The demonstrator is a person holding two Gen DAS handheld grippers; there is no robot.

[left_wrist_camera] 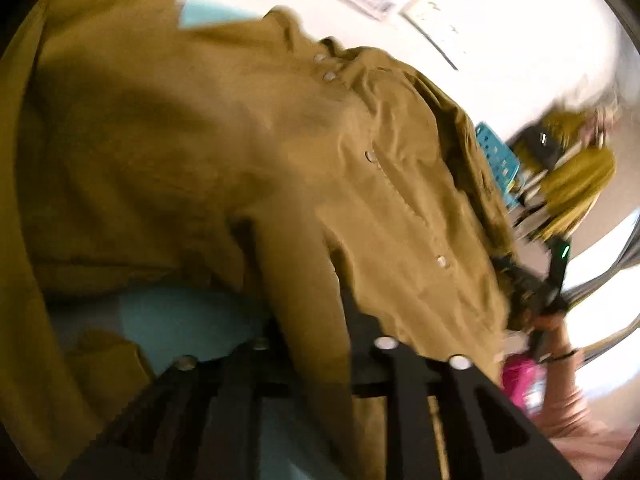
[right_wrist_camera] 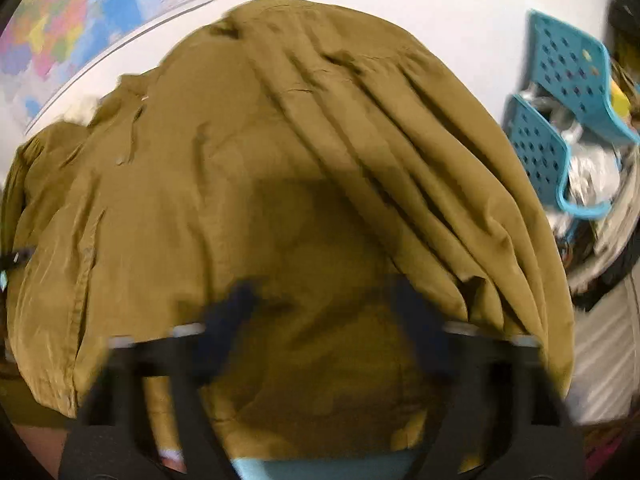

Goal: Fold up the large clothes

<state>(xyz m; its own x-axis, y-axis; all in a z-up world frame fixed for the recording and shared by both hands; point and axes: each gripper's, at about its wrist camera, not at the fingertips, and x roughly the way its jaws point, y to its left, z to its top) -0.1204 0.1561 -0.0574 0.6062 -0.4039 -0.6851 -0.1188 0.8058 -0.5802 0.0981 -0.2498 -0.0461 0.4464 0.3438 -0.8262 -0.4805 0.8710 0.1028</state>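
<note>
A large mustard-brown button-up shirt (left_wrist_camera: 248,152) fills both views, lying bunched over a light blue surface (left_wrist_camera: 176,320). Its button placket (left_wrist_camera: 372,156) runs diagonally in the left wrist view. My left gripper (left_wrist_camera: 316,344) is close over the shirt, and a fold of fabric runs down between its fingers; the fingertips are hidden by cloth. In the right wrist view the shirt (right_wrist_camera: 280,184) lies in long folds. My right gripper (right_wrist_camera: 324,300) hovers just above it, fingers (right_wrist_camera: 232,312) spread apart and blurred. The right gripper also shows at the shirt's edge in the left wrist view (left_wrist_camera: 536,296).
Blue perforated plastic baskets (right_wrist_camera: 560,80) with clutter stand at the right. A white wall and a colourful map (right_wrist_camera: 52,20) lie behind. A pink object (left_wrist_camera: 520,380) and the person's arm (left_wrist_camera: 568,392) sit at the lower right of the left wrist view.
</note>
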